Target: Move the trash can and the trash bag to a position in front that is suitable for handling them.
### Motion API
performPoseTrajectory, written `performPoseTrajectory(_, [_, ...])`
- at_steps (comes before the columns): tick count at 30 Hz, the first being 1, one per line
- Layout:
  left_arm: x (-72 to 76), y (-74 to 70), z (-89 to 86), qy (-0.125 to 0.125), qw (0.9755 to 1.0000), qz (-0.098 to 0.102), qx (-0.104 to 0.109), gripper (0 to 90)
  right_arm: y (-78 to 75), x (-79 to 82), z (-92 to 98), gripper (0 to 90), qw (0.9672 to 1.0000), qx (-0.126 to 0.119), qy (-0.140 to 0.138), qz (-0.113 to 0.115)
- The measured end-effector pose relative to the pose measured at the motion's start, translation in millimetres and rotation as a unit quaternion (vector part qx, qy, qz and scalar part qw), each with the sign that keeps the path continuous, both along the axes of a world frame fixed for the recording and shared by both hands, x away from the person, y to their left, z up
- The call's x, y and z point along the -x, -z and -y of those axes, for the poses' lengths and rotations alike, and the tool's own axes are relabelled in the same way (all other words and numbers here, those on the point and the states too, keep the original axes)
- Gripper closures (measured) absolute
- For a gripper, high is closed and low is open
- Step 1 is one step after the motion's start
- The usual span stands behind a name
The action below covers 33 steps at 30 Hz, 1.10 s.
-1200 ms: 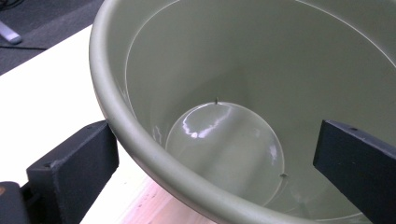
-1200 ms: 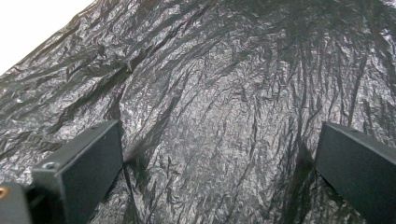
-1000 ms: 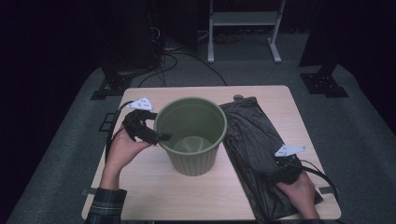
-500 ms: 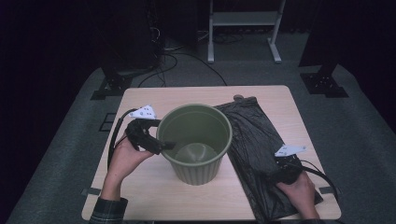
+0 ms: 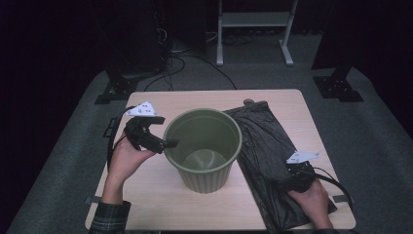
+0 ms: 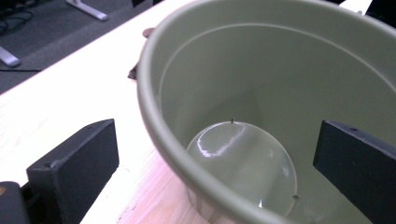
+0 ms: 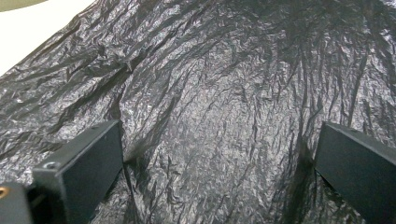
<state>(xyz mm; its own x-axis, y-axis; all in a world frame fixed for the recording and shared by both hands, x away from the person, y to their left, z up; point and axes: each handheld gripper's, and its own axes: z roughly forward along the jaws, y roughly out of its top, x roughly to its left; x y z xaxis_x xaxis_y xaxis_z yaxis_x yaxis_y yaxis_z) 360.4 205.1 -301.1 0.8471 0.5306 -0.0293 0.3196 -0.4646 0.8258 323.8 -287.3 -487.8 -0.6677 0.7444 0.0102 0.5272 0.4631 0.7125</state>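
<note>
Left gripper jaws: spread wide in the left gripper view, one black jaw outside the bin's wall over bare wood, the other over the bin's inside, so the rim stands between them; nothing is pinched.
Left gripper [image 5: 168,143]: in the high view it sits at the left side of the bin's rim, its tip at the lip, its grey three-cornered plate toward the table's far left corner.
Left hand [image 5: 125,158]: wraps the gripper from below, with a plaid sleeve at the table's near left edge.
Right gripper jaws: spread wide in the right gripper view, both tips down on the crinkled black plastic, which dimples a little at each tip; the film between them lies loose, not pinched.
Right gripper [image 5: 292,181]: on the near part of the bag, close to the table's near right corner, cable trailing to the right edge.
Right hand [image 5: 311,202]: rests on the bag behind the gripper.
Green plastic waste bin [image 5: 203,146]: stands upright at the table's middle, slightly toward the near edge, open and bare inside with a glossy round bottom [image 6: 240,163].
Black bin bag [image 5: 265,146]: lies flat and wrinkled along the table's right half, from near the far edge to the near edge, its left border just beside the bin.
Table [image 5: 195,100]: pale wood, on a grey floor mat.
</note>
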Motion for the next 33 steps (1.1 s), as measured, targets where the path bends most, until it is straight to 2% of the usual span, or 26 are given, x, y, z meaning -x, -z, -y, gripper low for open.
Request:
performPoseTrajectory(3, [3.2, -1.6, -4.9, -0.004, 1.0, 0.001, 0.002, 0.0, 0.0, 0.0, 0.0, 0.0, 1.0, 0.0, 0.0, 0.0])
performPoseTrajectory(9, [19.6, -4.5, -21.3, -0.015, 0.9999, 0.007, 0.001, 0.0, 0.0, 0.0, -0.1, 0.0, 1.0, 0.0, 0.0, 0.0])
performPoseTrajectory(15, [40.2, 5.8, -36.4, -0.023, 0.9997, 0.005, 0.006, 0.0, 0.1, 0.0, -0.1, 0.0, 1.0, 0.0, 0.0, 0.0])
performPoseTrajectory(18, [45.8, 10.3, -38.8, -0.025, 0.9996, 0.009, 0.007, 0.0, 0.0, 0.0, -0.1, 0.0, 1.0, 0.0, 0.0, 0.0])
performPoseTrajectory(23, [56.6, 26.0, -39.0, -0.031, 0.9995, 0.006, 0.0, 0.0, 0.1, 0.1, -0.1, 0.0, 1.0, 0.0, 0.0, 0.0])
performPoseTrajectory(28, [63.9, 50.8, -33.9, -0.028, 0.9996, -0.001, -0.01, 0.0, 0.1, 0.2, -0.2, 0.0, 1.0, 0.0, 0.0, 0.0])
performPoseTrajectory(33, [65.7, 75.1, -30.7, -0.027, 0.9996, -0.003, -0.001, 0.0, 0.1, 0.3, -0.2, 0.0, 1.0, 0.0, 0.0, 0.0])
